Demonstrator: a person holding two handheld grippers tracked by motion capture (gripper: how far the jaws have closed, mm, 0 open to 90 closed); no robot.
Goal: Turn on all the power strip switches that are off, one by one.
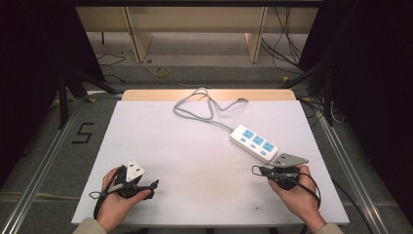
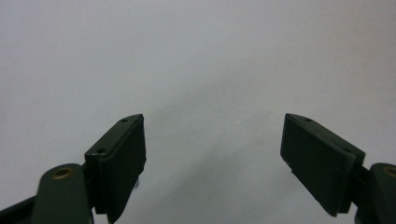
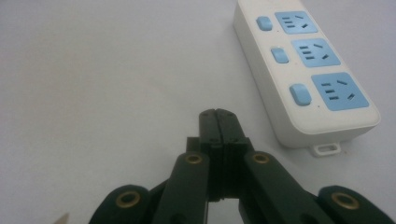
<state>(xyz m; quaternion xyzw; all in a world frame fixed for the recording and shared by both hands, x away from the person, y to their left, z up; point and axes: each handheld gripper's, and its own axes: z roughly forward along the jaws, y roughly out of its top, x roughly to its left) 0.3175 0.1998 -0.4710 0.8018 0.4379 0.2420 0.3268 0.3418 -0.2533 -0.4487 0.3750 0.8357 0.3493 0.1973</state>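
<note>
High view, near edge: two hands entering from below, left hand [image 1: 114, 200] holding left gripper [image 1: 154, 189] low on the white table [image 1: 195, 161], right hand [image 1: 298, 191] holding right gripper [image 1: 255, 170] at the opposite side, well apart from the left. Grey plate [image 1: 135, 170] on top of the left gripper, a second grey plate [image 1: 288, 159] on the right gripper. Farther up the table, just beyond the right gripper: white power strip [image 1: 253, 143] lying flat and diagonal, blue sockets facing up. Beyond it, grey cord [image 1: 197, 108] looping toward the far table edge. Left of the table, on the floor: a black "5" mark [image 1: 83, 132].

Left gripper view: jaws spread wide, black pads [image 2: 125, 163] at either side, bare white table [image 2: 210, 70] between and beyond them, nothing held.

Right gripper view: jaws pressed together at right gripper [image 3: 217, 122], nothing pinched between them. Detail not legible from above: power strip [image 3: 303, 70] with three blue sockets in a row, one blue switch [image 3: 300, 94] beside each, and a small mounting tab [image 3: 326, 149] at the near end. Strip to the right of the closed tips, near end just beside them, apart and not touching; long axis running away from the gripper.
</note>
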